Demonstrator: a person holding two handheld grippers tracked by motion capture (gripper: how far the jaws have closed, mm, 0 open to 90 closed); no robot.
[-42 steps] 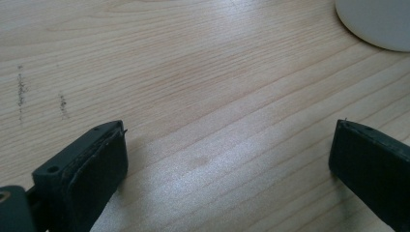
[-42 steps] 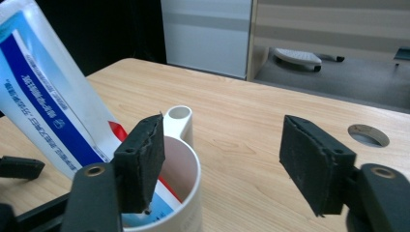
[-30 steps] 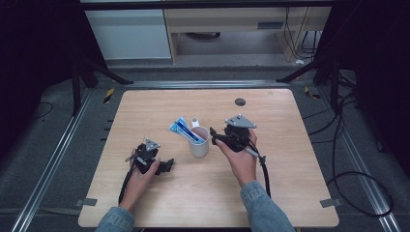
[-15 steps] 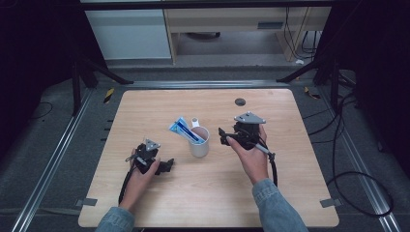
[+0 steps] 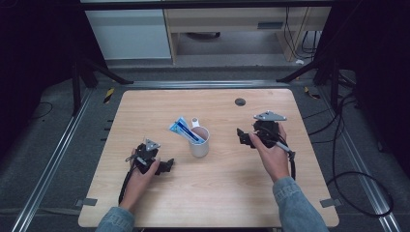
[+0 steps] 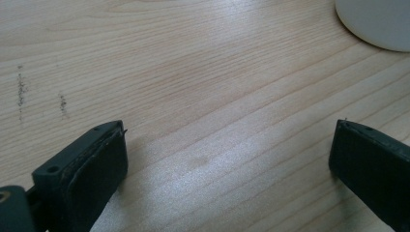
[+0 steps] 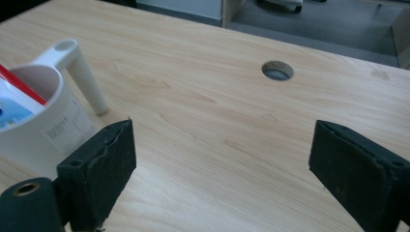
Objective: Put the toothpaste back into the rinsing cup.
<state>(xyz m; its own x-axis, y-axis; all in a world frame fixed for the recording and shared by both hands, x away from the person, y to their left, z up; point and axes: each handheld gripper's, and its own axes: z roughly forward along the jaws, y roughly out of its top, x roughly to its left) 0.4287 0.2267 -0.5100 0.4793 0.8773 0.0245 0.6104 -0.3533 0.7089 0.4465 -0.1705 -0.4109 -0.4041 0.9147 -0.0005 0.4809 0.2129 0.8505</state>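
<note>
A white cup (image 5: 200, 143) with a side handle stands at the middle of the wooden table (image 5: 217, 193), and a blue and white tube (image 5: 183, 129) leans out of it to the left. My right gripper (image 5: 243, 137) is to the cup's right, apart from it. Its jaws have just been opening and nothing is between them. In the right gripper view the cup (image 7: 43, 125) and the tube (image 7: 14, 108) sit left of the open right gripper (image 7: 222, 164). My left gripper (image 5: 167, 166) rests open on the table left of the cup. The left gripper view shows its open jaws (image 6: 227, 154) over bare wood, with the cup's base (image 6: 377, 24) at the top right.
A round cable hole (image 5: 240, 102) lies in the tabletop behind my right gripper, and the right gripper view shows that hole (image 7: 277, 70) ahead. Cabinets and a shelf unit (image 5: 217, 29) stand beyond the table's far edge. Cables trail on the floor at the right.
My right gripper has moved to the right, away from the cup, and its jaws stand wider. The left hand, the cup and the tube have stayed in place.
</note>
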